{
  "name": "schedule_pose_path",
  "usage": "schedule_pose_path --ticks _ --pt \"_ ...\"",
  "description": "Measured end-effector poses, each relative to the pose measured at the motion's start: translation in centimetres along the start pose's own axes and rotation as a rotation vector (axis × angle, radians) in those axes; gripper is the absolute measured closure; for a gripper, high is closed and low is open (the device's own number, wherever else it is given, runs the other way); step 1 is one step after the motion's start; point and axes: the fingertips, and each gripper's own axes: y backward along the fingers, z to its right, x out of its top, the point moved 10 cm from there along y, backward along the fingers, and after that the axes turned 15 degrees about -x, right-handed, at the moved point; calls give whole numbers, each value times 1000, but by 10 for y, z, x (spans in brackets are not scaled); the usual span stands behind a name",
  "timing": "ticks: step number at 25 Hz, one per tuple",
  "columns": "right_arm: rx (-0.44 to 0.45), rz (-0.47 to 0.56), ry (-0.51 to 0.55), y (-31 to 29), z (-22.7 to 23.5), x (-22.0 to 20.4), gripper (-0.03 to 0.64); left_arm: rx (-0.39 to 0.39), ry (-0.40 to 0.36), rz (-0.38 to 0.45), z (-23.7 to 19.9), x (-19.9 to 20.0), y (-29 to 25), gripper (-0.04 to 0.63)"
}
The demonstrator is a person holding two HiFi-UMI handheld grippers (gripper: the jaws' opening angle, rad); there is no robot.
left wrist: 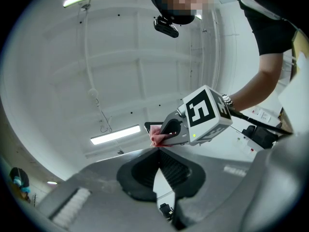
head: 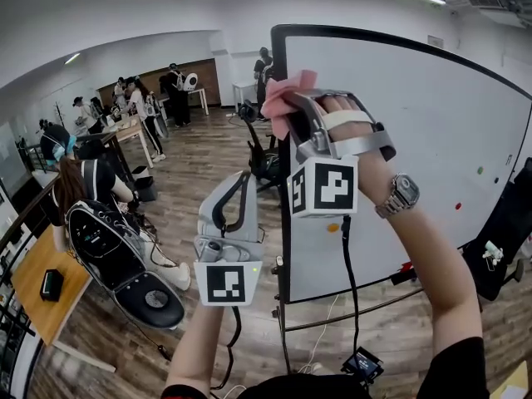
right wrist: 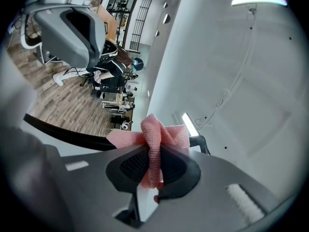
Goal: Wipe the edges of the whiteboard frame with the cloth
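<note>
The whiteboard (head: pixel 416 148) stands upright and fills the right half of the head view. Its thin black frame (head: pixel 278 165) runs down the left side and slopes away along the top.

Both grippers are raised at the board's left edge. The right gripper (head: pixel 290 113) is up by the board's top left corner. The left gripper (head: pixel 236 188) hangs lower, just left of the frame and apart from it. Its jaws are closed tip to tip with nothing between them.

The right gripper's jaws are clamped on the pink cloth (right wrist: pixel 157 141). A bunched fold of it sticks out past the tips and lies over the frame's left edge, just below the board's top left corner. It looks to be touching the frame, though no view settles that.

The cloth is a light, soft, open-weave rag. It should crumple and fold round the narrow frame easily, but it could also drag out of the jaws under friction. The present hold, across the middle of the bunch with a good tuft ahead of the tips, looks right. That keeps fabric, not the hard jaws, against the frame. The frame is stiff and smooth, so moderate pressure should do.
</note>
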Motion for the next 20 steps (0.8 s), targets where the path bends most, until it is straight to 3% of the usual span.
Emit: schedule_pose_path --ticks 20 --pt "-2 4 -19 13 -20 -6 571 -31 26 -39 14 -23 2 595"
